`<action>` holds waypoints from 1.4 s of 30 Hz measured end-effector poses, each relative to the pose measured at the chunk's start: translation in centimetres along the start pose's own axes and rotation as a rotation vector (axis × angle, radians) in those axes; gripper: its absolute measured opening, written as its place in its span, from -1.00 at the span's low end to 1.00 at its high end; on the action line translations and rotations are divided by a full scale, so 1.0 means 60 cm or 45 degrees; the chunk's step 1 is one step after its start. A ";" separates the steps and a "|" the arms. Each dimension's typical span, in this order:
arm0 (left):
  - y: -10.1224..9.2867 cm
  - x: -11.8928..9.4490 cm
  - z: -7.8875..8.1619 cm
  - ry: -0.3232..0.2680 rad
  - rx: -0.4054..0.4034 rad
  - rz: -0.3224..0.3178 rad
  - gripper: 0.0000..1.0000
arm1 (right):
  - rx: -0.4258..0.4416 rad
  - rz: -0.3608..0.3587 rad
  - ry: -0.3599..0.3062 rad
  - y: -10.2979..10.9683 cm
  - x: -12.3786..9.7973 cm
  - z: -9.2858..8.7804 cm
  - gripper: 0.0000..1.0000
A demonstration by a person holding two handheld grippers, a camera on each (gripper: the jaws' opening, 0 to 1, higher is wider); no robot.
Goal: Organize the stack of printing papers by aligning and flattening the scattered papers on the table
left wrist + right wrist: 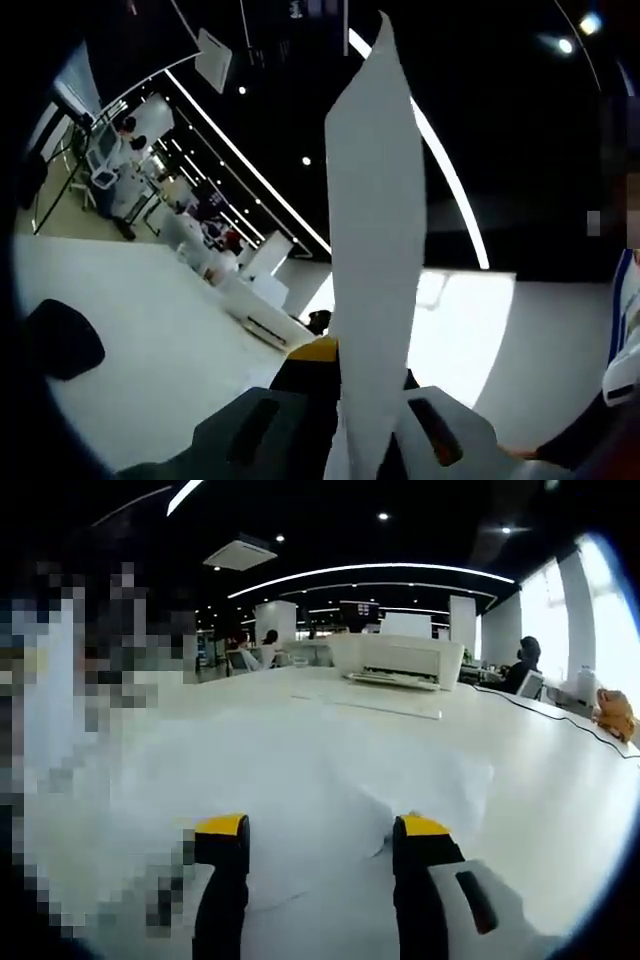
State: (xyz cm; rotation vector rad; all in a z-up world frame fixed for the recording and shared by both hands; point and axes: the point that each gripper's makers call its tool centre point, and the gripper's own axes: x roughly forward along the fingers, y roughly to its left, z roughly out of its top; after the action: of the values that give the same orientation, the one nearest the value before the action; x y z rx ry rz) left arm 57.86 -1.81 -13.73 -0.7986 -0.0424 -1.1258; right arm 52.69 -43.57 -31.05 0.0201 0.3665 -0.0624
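The left hand-held gripper [362, 440] pinches a sheet of paper [375, 260] — held up edge-on. The right hand-held gripper [322, 830] is spread wide over scattered papers [300, 780] on the tabletop [560, 790] — gripping nothing.

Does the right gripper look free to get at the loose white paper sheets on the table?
Probably yes. The right gripper is open and low over the loose white paper sheets, which lie flat on the white table with nothing between. The white printer sits well behind.

Matt white paper [375, 260]; smooth, glossy white table [540, 780].
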 end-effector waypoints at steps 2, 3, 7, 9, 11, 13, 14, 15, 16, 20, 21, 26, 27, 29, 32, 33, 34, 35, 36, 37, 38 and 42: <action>-0.001 0.000 -0.001 0.002 0.002 0.000 -0.88 | -0.007 0.018 -0.003 0.004 0.001 0.001 -0.11; -0.001 0.000 -0.001 0.004 0.003 -0.001 -0.88 | -0.013 0.023 -0.006 0.006 0.001 0.001 -0.11; -0.001 0.001 0.000 0.005 0.003 -0.002 -0.88 | -0.013 0.020 -0.007 0.002 0.004 0.001 -0.12; -0.001 0.002 0.000 0.006 0.004 -0.001 -0.88 | -0.011 0.016 -0.007 0.000 0.004 0.002 -0.14; -0.002 0.004 -0.001 0.012 0.007 -0.003 -0.88 | -0.010 0.010 -0.007 -0.004 0.005 0.002 -0.18; -0.003 0.005 0.001 0.014 0.010 -0.004 -0.88 | -0.004 -0.004 -0.006 -0.010 0.005 0.002 -0.24; -0.004 0.006 0.001 0.013 0.010 -0.005 -0.88 | 0.000 -0.013 -0.006 -0.012 0.004 0.001 -0.28; -0.004 0.006 0.002 0.013 0.011 -0.007 -0.88 | 0.000 -0.017 -0.007 -0.014 0.004 0.002 -0.30; -0.006 0.008 0.001 0.014 0.016 -0.009 -0.88 | -0.002 -0.026 -0.007 -0.016 0.004 0.002 -0.33; -0.009 0.009 -0.002 0.022 0.026 -0.011 -0.88 | -0.020 -0.059 -0.011 -0.025 0.002 0.002 -0.45; -0.009 0.010 -0.004 0.024 0.025 -0.010 -0.88 | -0.020 -0.067 -0.011 -0.027 0.001 0.002 -0.48; -0.006 0.010 -0.012 0.038 0.017 -0.003 -0.88 | -0.005 -0.085 -0.006 -0.038 -0.002 0.001 -0.62; -0.006 0.011 -0.013 0.038 0.019 -0.003 -0.88 | -0.002 -0.089 -0.004 -0.040 -0.002 0.000 -0.65; -0.006 0.011 -0.014 0.035 0.014 -0.005 -0.88 | 0.005 -0.096 -0.003 -0.043 -0.003 0.000 -0.70; -0.004 0.011 -0.015 0.032 0.001 -0.005 -0.88 | 0.014 -0.092 -0.003 -0.045 -0.004 -0.001 -0.80; -0.005 0.011 -0.016 0.034 0.000 -0.006 -0.88 | 0.023 -0.084 -0.001 -0.045 -0.004 -0.001 -0.86; -0.005 0.011 -0.017 0.036 -0.001 -0.006 -0.88 | 0.029 -0.079 0.001 -0.046 -0.006 -0.002 -0.94; -0.006 0.011 -0.017 0.037 0.000 -0.007 -0.88 | 0.034 -0.078 0.000 -0.046 -0.006 -0.002 -0.98; -0.006 0.010 -0.017 0.037 0.001 -0.006 -0.88 | 0.055 -0.075 -0.007 -0.047 -0.008 -0.001 -0.99; -0.007 0.010 -0.016 0.036 0.003 -0.006 -0.88 | 0.060 -0.070 -0.008 -0.047 -0.008 0.000 -1.00; -0.007 0.009 -0.015 0.034 0.004 -0.007 -0.88 | 0.072 -0.067 -0.012 -0.046 -0.009 0.000 -1.00; -0.005 0.005 -0.012 0.024 -0.002 -0.001 -0.88 | 0.106 -0.059 -0.019 -0.046 -0.010 0.002 -1.00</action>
State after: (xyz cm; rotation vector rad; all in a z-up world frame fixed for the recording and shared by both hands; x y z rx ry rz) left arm 57.49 -2.51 -13.95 -0.7893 -0.0257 -1.1344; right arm 51.99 -46.29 -30.78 0.0937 0.3493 -0.1237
